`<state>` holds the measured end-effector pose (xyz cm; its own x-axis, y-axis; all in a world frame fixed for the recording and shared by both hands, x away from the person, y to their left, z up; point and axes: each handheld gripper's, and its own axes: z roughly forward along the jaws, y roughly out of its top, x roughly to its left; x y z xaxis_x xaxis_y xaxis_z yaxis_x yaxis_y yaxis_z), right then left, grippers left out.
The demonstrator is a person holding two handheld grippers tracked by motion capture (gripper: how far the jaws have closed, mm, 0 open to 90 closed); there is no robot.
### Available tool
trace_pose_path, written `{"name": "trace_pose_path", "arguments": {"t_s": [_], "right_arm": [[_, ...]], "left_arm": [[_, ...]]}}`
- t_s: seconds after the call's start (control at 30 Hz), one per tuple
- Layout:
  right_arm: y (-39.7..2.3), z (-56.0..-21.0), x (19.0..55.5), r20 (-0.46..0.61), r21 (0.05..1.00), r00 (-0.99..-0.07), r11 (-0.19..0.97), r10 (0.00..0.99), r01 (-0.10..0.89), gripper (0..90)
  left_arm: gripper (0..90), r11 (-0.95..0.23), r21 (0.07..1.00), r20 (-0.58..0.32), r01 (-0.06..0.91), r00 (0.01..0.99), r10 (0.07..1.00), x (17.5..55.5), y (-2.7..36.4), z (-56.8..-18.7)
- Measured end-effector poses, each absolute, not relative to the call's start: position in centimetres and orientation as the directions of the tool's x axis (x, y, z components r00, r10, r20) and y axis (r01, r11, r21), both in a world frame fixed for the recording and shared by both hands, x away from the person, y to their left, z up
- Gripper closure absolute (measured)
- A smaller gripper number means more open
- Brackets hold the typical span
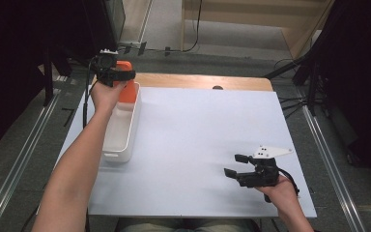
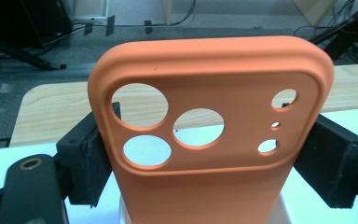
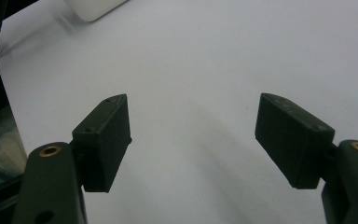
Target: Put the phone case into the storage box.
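White table [image 1: 198, 145], tray [image 1: 121, 130], orange case [image 2: 209, 130]

High view: fixed overhead on the person's side, facing forward and down, taking in the whole white table [image 1: 198, 145], floor beyond. Left gripper view: rides the left gripper [image 1: 111, 70] at the table's far left corner, looking along its jaws, very close on the orange phone case [image 2: 209, 121]. Right gripper view: rides the right gripper [image 1: 236, 165], close above the table [image 3: 205, 60], facing leftward. All share the tabletop; the white bin [image 1: 121, 130] [image 3: 93, 7] shows in two.
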<state>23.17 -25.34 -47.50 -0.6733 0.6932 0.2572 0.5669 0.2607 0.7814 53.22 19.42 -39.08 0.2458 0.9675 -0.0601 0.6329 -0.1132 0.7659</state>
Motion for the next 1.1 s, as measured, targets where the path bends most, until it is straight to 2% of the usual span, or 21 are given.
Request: {"name": "trace_pose_path", "arguments": {"t_s": [1.1], "right_arm": [[-25.3,-47.5,23.2,0.262,0.779,-0.673,0.259,0.692,0.570,25.5]], "left_arm": [[14.3,-0.138,0.722,-0.040,0.678,0.240,0.970,54.0,18.6,-41.1]]}}
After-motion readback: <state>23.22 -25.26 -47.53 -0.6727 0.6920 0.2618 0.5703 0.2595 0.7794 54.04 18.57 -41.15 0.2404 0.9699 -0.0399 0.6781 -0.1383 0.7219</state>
